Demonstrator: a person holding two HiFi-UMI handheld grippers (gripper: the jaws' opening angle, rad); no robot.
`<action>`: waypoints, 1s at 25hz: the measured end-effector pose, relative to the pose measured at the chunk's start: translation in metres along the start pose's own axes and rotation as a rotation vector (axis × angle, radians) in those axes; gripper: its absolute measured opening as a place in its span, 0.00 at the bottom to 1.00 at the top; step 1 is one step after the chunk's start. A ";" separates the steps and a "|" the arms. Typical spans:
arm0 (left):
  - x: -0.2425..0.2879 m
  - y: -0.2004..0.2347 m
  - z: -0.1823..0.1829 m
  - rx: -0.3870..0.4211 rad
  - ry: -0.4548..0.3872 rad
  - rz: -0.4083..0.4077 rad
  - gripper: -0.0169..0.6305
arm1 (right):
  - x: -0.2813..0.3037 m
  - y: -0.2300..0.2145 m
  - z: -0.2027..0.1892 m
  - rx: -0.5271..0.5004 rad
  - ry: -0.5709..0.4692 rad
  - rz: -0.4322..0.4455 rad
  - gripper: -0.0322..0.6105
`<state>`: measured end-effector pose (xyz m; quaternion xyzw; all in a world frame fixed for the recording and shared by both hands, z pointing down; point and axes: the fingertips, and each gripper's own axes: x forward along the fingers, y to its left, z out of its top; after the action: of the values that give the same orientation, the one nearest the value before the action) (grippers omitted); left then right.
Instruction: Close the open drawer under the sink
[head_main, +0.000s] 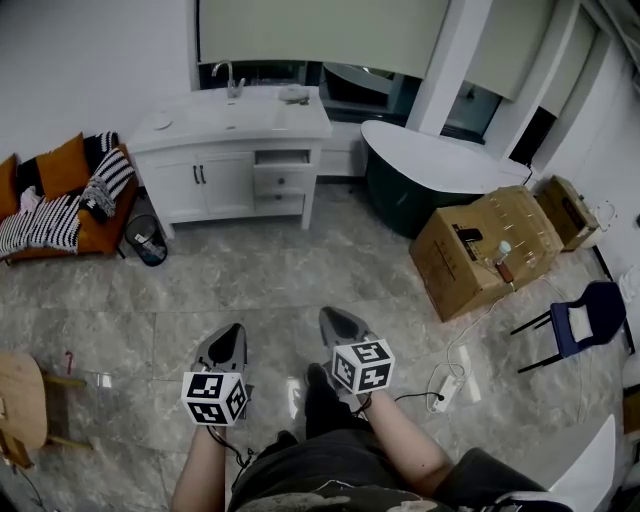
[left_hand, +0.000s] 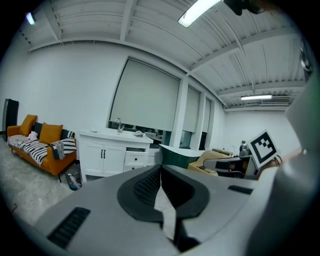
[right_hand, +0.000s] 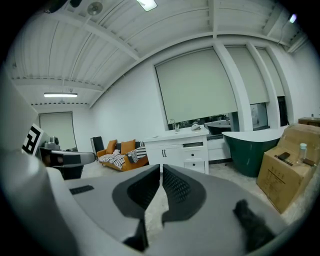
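Observation:
A white sink cabinet (head_main: 232, 165) stands against the far wall, with a tap on top. Its top drawer (head_main: 281, 158) on the right side is pulled out a little and shows a dark gap; it also shows as the drawer (left_hand: 136, 152) and drawer (right_hand: 194, 145) in the gripper views. My left gripper (head_main: 232, 337) and right gripper (head_main: 336, 320) hang side by side over the marble floor, far short of the cabinet. Both point toward it. Each has its jaws together with nothing between them, as the left gripper (left_hand: 160, 170) and right gripper (right_hand: 161, 170) views show.
An orange sofa (head_main: 60, 200) with striped cushions sits left of the cabinet, a small bin (head_main: 147, 240) beside it. A dark green bathtub (head_main: 440, 185), cardboard boxes (head_main: 490, 248), a blue chair (head_main: 575, 322) and a power strip with cable (head_main: 450, 385) lie to the right. A wooden stool (head_main: 20, 405) is near left.

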<state>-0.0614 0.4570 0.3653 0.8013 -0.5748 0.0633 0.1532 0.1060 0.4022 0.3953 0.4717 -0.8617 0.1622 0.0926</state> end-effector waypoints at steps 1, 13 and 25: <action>0.005 0.001 -0.002 -0.002 0.006 0.002 0.05 | 0.003 -0.003 -0.001 -0.001 0.003 0.001 0.11; 0.108 0.022 0.017 0.016 0.044 0.010 0.05 | 0.099 -0.079 0.015 0.044 0.051 0.009 0.11; 0.229 0.056 0.058 0.008 0.070 0.029 0.05 | 0.201 -0.154 0.062 0.062 0.074 0.024 0.11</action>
<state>-0.0429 0.2152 0.3836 0.7908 -0.5804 0.0955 0.1692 0.1271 0.1449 0.4305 0.4578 -0.8578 0.2075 0.1078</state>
